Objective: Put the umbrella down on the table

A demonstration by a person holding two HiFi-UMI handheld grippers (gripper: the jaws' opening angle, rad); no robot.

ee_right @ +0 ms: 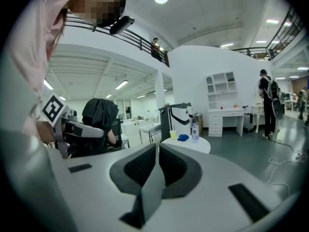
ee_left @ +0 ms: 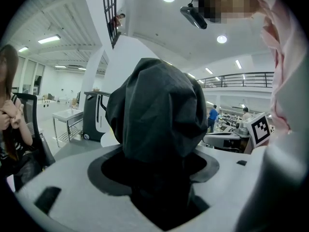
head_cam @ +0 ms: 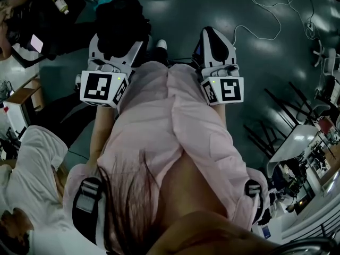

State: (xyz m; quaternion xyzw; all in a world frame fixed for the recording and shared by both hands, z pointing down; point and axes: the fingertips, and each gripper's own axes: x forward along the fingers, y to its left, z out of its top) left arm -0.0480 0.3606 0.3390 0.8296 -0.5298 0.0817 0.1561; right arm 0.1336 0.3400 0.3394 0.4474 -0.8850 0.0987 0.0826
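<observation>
You hold both tools out in front of your pink jacket (head_cam: 170,132), above a dark green floor (head_cam: 255,62). Your left hand-held gripper (head_cam: 118,36) is pinching the umbrella (head_cam: 122,17). In the left gripper view the folded black fabric of the umbrella (ee_left: 159,110) fills the gap between the jaws of that hand-held gripper (ee_left: 161,178) and stands up out of them as a rumpled bundle. From the head view the same bundle hides the jaw tips and hangs over the floor, touching nothing else you can make out.

Your right hand-held gripper (head_cam: 213,39) carries nothing. In the right gripper view its jaws (ee_right: 157,153) are pressed together, with only a thin seam between the dark pads. The marker cubes sit just behind each tool, the left one (head_cam: 103,88) and the right one (head_cam: 226,89) flanking your jacket.

The right gripper view also shows a round white worktop (ee_right: 193,145) well apart from you, across the room. On it stand a yellow cup (ee_right: 173,134), a blue item (ee_right: 183,137) and a clear bottle (ee_right: 194,131), close together. The umbrella is nowhere near that surface; it is up in the air in your left tool. A white cable (head_cam: 265,15) trails across the floor ahead of you, and a seated person in white (head_cam: 32,174) is at your left.
</observation>
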